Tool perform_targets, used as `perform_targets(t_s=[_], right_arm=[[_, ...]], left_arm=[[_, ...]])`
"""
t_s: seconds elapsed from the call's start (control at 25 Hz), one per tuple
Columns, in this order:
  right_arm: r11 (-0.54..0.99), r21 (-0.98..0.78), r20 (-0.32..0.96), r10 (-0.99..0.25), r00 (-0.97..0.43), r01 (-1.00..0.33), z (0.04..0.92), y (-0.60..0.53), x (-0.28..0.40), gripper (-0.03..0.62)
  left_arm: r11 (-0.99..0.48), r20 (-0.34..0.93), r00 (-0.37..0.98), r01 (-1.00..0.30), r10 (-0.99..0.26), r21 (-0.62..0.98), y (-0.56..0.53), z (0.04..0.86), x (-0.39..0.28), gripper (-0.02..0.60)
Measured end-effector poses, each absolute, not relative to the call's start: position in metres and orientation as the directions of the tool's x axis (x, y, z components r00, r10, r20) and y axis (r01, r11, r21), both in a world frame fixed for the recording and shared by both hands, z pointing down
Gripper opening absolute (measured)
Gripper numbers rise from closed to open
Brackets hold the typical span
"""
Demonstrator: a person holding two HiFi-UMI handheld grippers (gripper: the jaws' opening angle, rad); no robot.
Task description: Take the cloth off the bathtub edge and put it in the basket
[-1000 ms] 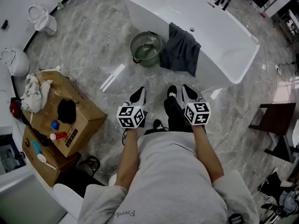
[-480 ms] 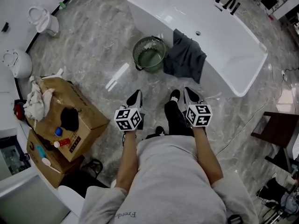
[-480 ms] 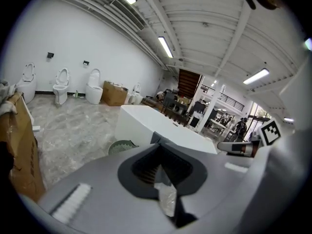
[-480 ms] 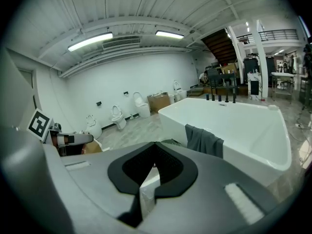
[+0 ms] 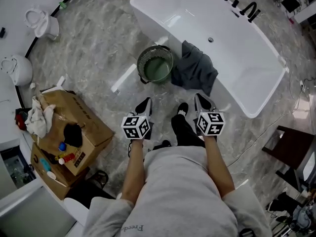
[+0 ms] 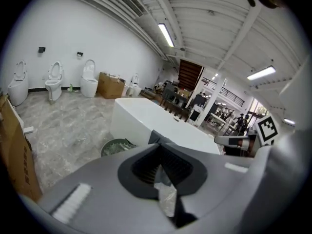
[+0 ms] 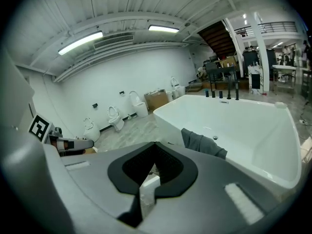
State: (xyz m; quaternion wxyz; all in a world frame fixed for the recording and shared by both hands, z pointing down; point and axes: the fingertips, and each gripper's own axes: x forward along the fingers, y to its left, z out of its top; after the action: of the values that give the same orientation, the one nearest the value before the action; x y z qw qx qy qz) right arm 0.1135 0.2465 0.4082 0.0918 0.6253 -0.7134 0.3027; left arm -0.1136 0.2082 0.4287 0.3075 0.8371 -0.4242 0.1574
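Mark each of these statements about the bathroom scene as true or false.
1. The cloth hangs over the edge of the bathtub. True.
2. The basket stands inside the bathtub. False: it stands on the floor, right beside the tub's outer wall.
3. The left gripper and the right gripper both have their jaws shut, with nothing between them. True.
4. The cloth lies in the basket. False: it is draped on the tub edge, next to the basket.
5. The cardboard boxes stand on the person's right. False: they are on the left side in the head view.
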Motion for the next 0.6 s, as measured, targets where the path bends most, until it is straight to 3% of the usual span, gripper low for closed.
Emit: perform_targets(t_s=[0.28,0.6], right_arm=[[0.036,-0.332,0.537,-0.814,-0.221,-0.942,0.424,0.2,0.147,0.002],[0.143,-0.371,0.569,-0.746,-0.346,-0.918,0.44,0.163,0.161,0.002]], left_arm=[[-0.448,0.551,0.592,-0.806,-0.588,0.387,0.156,0.443,-0.077,0.058],[-0.448,0.562,0.584,-0.811,-0.586,0.375,0.109,0.446,-0.059,0.058]])
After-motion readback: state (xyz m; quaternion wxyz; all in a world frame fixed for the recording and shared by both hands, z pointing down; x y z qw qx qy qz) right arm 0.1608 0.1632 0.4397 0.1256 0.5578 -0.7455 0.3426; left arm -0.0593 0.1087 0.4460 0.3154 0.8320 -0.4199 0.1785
